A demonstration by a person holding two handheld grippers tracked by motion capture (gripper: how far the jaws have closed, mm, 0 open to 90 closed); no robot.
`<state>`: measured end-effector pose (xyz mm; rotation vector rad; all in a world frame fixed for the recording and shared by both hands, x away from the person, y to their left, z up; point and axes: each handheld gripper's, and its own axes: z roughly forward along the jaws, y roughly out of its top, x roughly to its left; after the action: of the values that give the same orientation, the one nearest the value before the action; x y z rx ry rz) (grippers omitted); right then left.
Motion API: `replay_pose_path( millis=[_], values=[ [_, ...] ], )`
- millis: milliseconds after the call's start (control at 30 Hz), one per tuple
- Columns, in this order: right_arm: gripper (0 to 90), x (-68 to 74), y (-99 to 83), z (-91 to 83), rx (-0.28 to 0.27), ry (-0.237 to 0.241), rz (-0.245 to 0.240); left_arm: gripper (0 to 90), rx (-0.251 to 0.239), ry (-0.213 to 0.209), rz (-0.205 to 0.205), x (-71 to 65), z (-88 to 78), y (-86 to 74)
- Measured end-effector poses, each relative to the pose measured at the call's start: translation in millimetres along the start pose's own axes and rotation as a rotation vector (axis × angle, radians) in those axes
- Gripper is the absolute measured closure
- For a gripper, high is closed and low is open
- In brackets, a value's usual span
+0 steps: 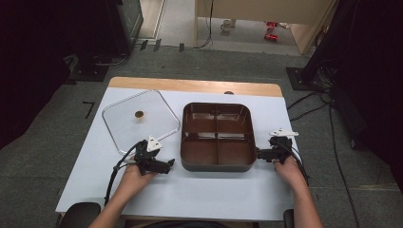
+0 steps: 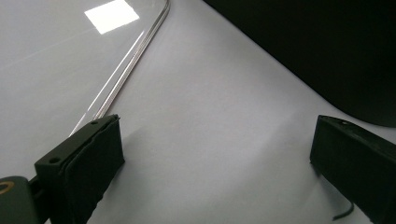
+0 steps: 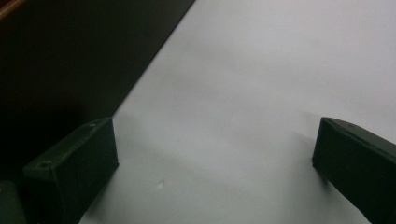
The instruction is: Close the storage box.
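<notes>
A square brown pot (image 1: 217, 137) with four inner compartments stands in the middle of the white table. To its left lies a glass lid (image 1: 140, 118) with a metal rim and a small round knob. My left gripper (image 1: 169, 164) rests on the table at the pot's front left corner, open, nothing between its jaws. In the left gripper view the lid's rim (image 2: 122, 74) runs ahead and the pot's dark wall (image 2: 327, 51) is at the right. My right gripper (image 1: 259, 153) stands open beside the pot's right side; the pot wall (image 3: 70, 60) shows at the left of its view.
The white table sheet (image 1: 204, 190) extends in front of the pot toward the person. Cables (image 1: 313, 104) and dark stands (image 1: 323, 61) sit on the floor beyond the table's right and back. A person's hands hold both grippers.
</notes>
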<state>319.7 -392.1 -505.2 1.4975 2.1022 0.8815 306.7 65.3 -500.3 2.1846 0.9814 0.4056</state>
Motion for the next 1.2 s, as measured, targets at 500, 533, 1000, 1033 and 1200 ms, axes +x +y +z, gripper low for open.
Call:
replay_pose_path(
  millis=[500,533,1000,1033,1200],
  values=[
    [0.0,-0.1,0.0,0.0,-0.001,0.000,-0.001,2.4,0.000,-0.001,0.000,0.0,0.2,0.2],
    [0.0,-0.1,0.0,0.0,-0.001,0.000,-0.001,2.4,0.000,0.000,0.000,-0.1,0.2,0.2],
    [0.0,0.0,0.0,-0.1,0.000,-0.001,0.000,2.6,0.014,0.004,-0.005,-0.7,-0.1,1.8],
    [0.0,0.1,0.0,-0.1,0.000,-0.001,0.001,2.6,0.021,0.004,-0.005,-0.7,0.0,2.6],
    [0.0,0.0,0.0,-0.1,0.000,0.000,0.000,4.4,0.065,-0.005,0.005,-0.6,-1.8,6.9]
  ],
)
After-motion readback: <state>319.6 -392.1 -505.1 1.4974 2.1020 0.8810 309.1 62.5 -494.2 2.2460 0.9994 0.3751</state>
